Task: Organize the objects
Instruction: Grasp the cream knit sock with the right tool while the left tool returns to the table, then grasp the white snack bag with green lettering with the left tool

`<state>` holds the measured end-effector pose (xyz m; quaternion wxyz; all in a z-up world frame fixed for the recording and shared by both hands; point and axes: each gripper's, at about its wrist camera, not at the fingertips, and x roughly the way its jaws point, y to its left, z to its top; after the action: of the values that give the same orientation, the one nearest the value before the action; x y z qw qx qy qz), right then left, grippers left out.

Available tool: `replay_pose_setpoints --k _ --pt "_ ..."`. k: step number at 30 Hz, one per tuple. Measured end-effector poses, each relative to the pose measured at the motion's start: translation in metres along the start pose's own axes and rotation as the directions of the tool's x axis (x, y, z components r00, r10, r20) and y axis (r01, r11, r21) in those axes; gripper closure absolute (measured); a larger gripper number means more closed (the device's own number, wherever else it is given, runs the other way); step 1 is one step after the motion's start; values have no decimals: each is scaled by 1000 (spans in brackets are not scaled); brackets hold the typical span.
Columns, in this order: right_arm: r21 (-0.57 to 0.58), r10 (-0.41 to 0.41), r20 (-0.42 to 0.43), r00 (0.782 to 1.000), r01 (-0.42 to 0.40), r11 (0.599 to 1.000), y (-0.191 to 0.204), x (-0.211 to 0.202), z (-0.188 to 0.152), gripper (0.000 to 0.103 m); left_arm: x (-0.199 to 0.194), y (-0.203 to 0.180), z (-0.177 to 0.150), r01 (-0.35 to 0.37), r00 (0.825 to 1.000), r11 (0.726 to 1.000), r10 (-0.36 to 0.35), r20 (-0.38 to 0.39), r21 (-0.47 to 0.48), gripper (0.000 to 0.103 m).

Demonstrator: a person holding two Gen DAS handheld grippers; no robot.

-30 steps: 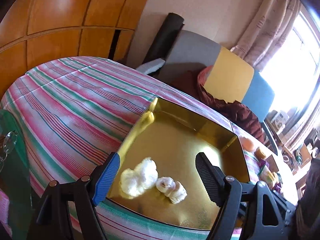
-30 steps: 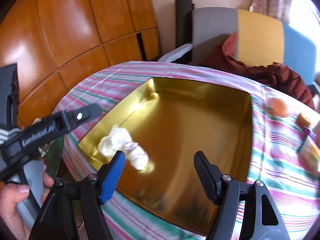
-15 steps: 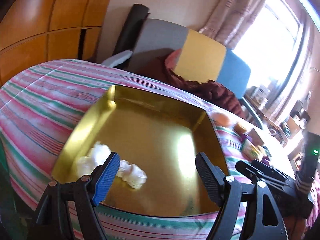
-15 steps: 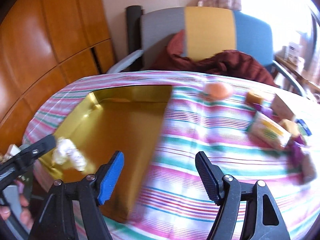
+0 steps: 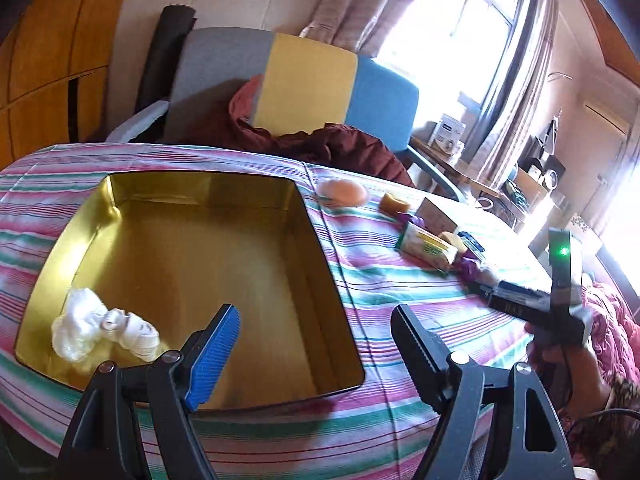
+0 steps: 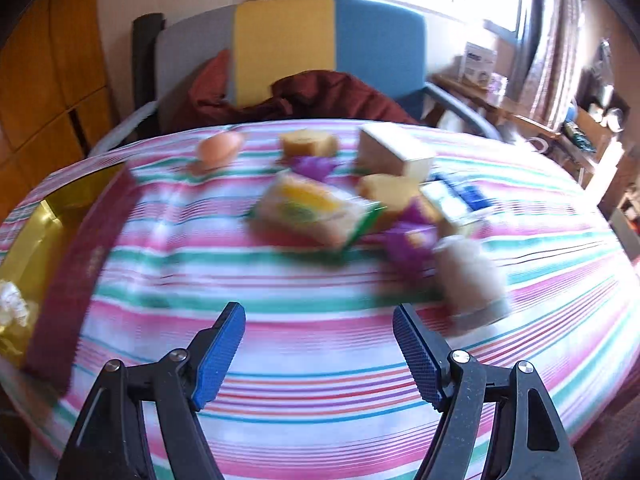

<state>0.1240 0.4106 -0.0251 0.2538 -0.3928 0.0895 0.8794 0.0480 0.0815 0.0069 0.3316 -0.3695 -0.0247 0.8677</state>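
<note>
Left wrist view only: whole gold tin (image 5: 188,272) near the table's left edge, white wads (image 5: 100,330) in its near-left corner, a hand (image 5: 560,360) holding the other tool. Left gripper (image 5: 316,340) fingers apart, empty. Right wrist view: blurred; snack pack (image 6: 312,208), egg-like thing (image 6: 218,148), pale cylinder (image 6: 472,280) mid-table; tin cut off left. Right gripper (image 6: 320,340) fingers apart, nothing between.

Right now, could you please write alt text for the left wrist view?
An open, empty left gripper hovers over a shallow gold metal tray holding white cotton wads, on a pink-and-green striped tablecloth; small packaged items lie scattered beyond.
</note>
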Motion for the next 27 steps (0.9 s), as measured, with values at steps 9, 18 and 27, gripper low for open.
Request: replay_pose_setpoints --k 9,18,27 --pt "-71 1 -154 988 -12 997 -89 48 35 29 19 -41 4 48 997 997 -44 -57 62 24" --pt "-90 118 -242 963 -144 986 -94 75 20 47 57 -82 17 115 987 988 -103 -124 99 24" --pt "35 185 -266 946 -182 983 -113 76 23 48 146 -115 39 122 963 992 -124 -239 -23 20"
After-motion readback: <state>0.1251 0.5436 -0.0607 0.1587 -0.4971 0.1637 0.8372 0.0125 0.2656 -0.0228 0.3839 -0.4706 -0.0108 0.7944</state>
